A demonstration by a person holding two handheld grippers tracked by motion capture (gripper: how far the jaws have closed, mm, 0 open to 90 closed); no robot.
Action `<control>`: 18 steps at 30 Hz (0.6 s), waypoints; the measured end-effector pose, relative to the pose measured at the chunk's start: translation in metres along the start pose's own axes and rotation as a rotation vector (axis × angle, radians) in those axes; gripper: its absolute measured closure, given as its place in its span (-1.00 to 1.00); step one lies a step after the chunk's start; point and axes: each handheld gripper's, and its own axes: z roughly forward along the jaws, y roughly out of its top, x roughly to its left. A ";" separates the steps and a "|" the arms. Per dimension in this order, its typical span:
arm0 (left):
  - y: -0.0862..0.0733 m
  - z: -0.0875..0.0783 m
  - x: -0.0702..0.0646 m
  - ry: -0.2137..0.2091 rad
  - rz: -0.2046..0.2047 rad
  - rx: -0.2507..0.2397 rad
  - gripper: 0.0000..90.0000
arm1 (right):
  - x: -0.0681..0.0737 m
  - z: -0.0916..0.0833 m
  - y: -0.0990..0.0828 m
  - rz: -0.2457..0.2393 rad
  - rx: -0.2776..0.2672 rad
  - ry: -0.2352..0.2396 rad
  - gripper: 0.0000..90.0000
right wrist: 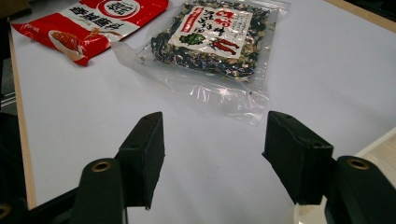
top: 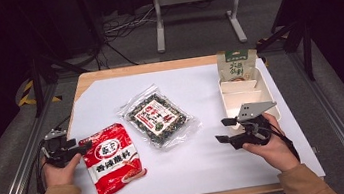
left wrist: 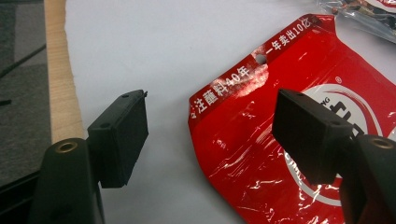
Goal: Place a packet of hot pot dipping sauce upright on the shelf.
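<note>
- High view: left gripper point(top: 85, 148) at the table's 9 o'clock edge, tips right at the upper left edge of the red sauce packet point(top: 114, 158)
- Left gripper view: jaws wide apart, packet's top left corner sits in the gap, one pad over the red film, the other over bare white table cover point(left wrist: 140, 46); nothing clamped
- Red packet lies flat, glossy, crinkled, white lettering, hang hole in its top strip, at about 8 o'clock on the table
- Right gripper point(top: 222, 130) at 4 o'clock, jaws apart, empty, above the cover, aimed at the clear bag of dried mix point(top: 158, 119)
- Clear bag flat at centre, just to the red packet's upper right
- Compartment tray point(top: 232, 100) at 2 o'clock, green pouch point(top: 237, 64) upright in its far section
</note>
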 end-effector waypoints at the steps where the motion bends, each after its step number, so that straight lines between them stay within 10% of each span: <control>1: 0.000 0.000 0.000 -0.006 -0.001 0.000 -0.36 | 0.000 0.000 0.000 0.001 0.000 -0.001 -0.16; 18: 0.000 0.002 -0.002 -0.061 0.001 0.042 0.17 | 0.001 0.000 0.000 -0.002 0.002 -0.006 -0.16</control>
